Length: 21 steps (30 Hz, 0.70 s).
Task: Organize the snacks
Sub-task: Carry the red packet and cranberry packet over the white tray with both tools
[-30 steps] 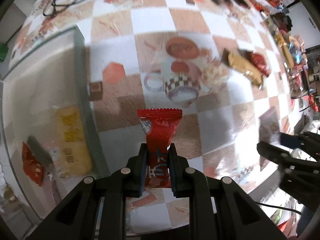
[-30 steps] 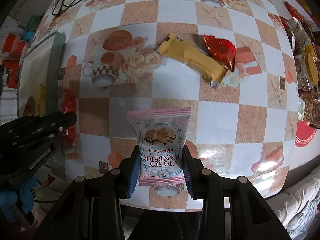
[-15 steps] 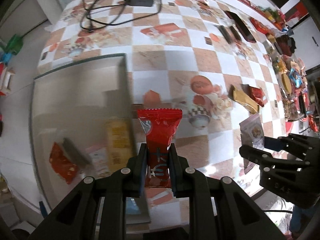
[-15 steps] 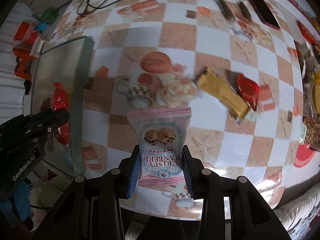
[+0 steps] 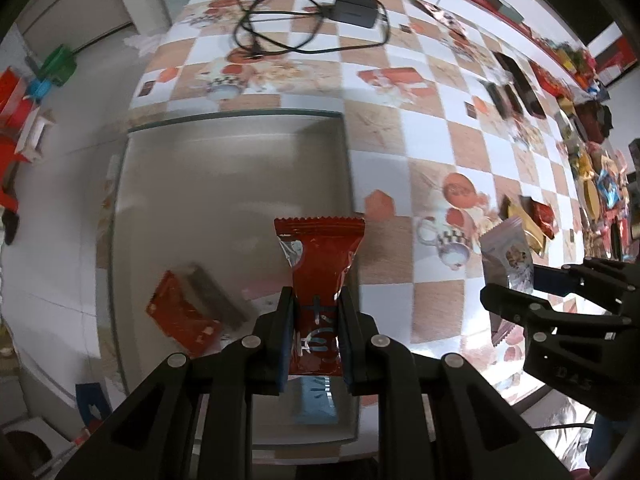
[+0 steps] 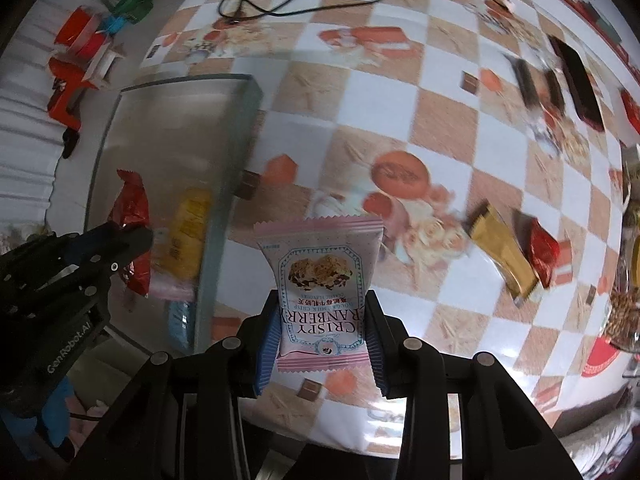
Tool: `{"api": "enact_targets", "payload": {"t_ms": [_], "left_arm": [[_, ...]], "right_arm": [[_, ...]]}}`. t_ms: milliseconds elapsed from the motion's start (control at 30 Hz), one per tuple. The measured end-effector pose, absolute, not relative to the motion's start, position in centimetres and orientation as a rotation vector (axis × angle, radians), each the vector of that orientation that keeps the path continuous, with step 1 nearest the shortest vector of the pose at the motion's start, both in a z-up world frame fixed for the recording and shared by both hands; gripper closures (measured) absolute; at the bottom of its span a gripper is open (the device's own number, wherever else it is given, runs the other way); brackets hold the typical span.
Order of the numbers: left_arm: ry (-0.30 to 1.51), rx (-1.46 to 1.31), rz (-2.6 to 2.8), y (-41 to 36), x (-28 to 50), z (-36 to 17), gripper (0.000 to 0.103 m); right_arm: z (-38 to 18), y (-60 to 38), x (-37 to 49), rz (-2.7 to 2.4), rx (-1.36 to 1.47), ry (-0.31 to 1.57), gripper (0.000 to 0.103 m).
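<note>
Red snack packet (image 5: pixel 320 264) pinched in left tool (image 5: pixel 316 320), now over clear bin (image 5: pixel 224 176); right tool (image 6: pixel 322 332) clamping pink packet (image 6: pixel 320 280).

Stood on pale floor (image 5: pixel 60 184); table (image 5: pixel 424 132) wore a checkered tan-and-white cloth; black cable (image 5: pixel 288 36) lay coiled far off.

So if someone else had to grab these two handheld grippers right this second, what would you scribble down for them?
Left gripper: shut on a red foil snack packet, held over the clear glass-walled tray.
Right gripper: shut on a pink-and-white cranberry crisp packet, over the checkered tablecloth beside the tray.
Done: the tray holds a red packet, a yellow packet, a pale blue one and some others.
Left: drop both held packets in, then probably fetch the gold wrapper and small red wrapper lying on the cloth.
</note>
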<state>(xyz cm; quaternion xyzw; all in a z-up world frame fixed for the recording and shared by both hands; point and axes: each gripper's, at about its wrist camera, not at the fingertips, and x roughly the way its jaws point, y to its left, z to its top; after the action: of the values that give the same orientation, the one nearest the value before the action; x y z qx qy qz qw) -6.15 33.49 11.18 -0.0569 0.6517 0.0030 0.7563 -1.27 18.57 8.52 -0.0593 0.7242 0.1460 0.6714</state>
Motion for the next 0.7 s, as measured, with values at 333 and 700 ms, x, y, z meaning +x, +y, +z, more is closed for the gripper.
{"api": "enact_targets", "payload": {"t_ms": [333,700], "left_arm": [[1.421,-0.141,0.040,36.7,-6.3,11.0,0.081],[1.444,-0.162,0.075,39.0,-6.2,9.9,0.081]], "right_arm": [[8.7,23.1,-0.3,0.396,-0.176,1.614,0.063],[8.4,27.5,0.9,0.452,-0.198,1.620,0.063]]}}
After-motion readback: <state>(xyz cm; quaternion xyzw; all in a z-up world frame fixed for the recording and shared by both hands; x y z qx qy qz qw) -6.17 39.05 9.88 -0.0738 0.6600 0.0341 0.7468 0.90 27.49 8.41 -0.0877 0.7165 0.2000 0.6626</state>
